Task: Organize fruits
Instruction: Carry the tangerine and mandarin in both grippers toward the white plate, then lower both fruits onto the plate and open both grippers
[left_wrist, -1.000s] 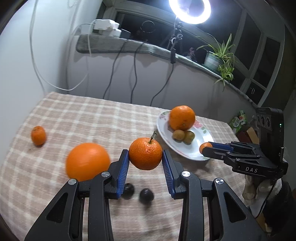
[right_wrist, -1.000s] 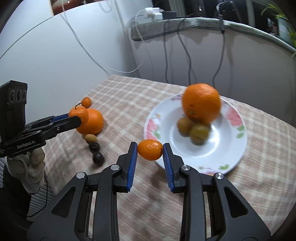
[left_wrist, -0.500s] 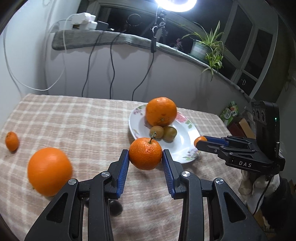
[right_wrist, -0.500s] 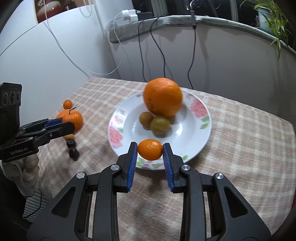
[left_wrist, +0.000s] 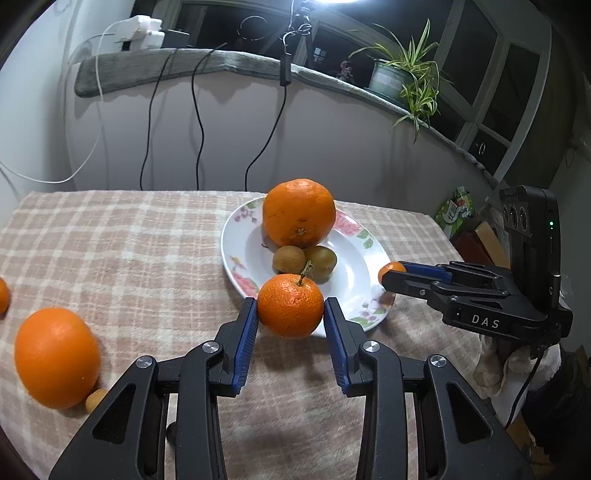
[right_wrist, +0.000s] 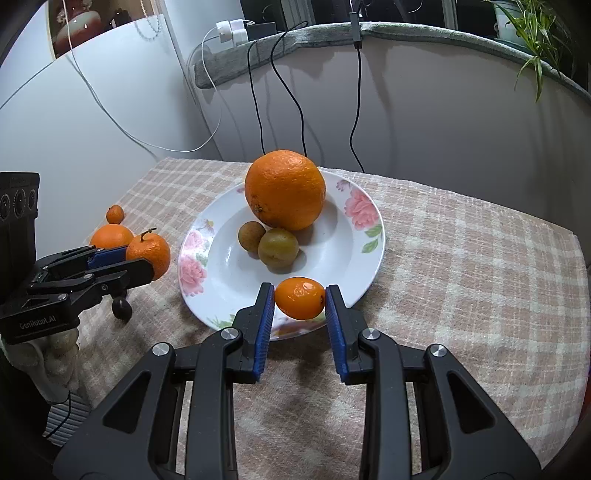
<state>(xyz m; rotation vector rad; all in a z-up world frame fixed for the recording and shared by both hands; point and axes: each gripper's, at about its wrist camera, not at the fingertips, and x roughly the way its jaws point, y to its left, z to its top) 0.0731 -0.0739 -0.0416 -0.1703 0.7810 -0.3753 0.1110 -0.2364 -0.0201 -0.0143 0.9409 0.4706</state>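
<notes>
My left gripper (left_wrist: 290, 320) is shut on a stemmed mandarin (left_wrist: 290, 305) and holds it just above the near rim of the flowered white plate (left_wrist: 236, 236). My right gripper (right_wrist: 300, 304) is shut on a small kumquat (right_wrist: 300, 297) and holds it over the plate's near rim (right_wrist: 354, 295). The plate holds a big orange (right_wrist: 285, 189) and two small brown-green fruits (right_wrist: 277, 247). In the left wrist view the right gripper (left_wrist: 392, 274) comes in from the right. In the right wrist view the left gripper (right_wrist: 146, 258) is at the left.
On the checked tablecloth left of the plate lie a big orange (left_wrist: 56, 357), a small mandarin (right_wrist: 115, 214), a small brown fruit (left_wrist: 95, 399) and a dark round fruit (right_wrist: 122, 308). Cables hang down the wall behind. A potted plant (left_wrist: 406, 74) stands on the ledge.
Both grippers have moved toward the plate with their fruit. The mandarin now hangs at the plate's near rim and the kumquat is over its edge.
</notes>
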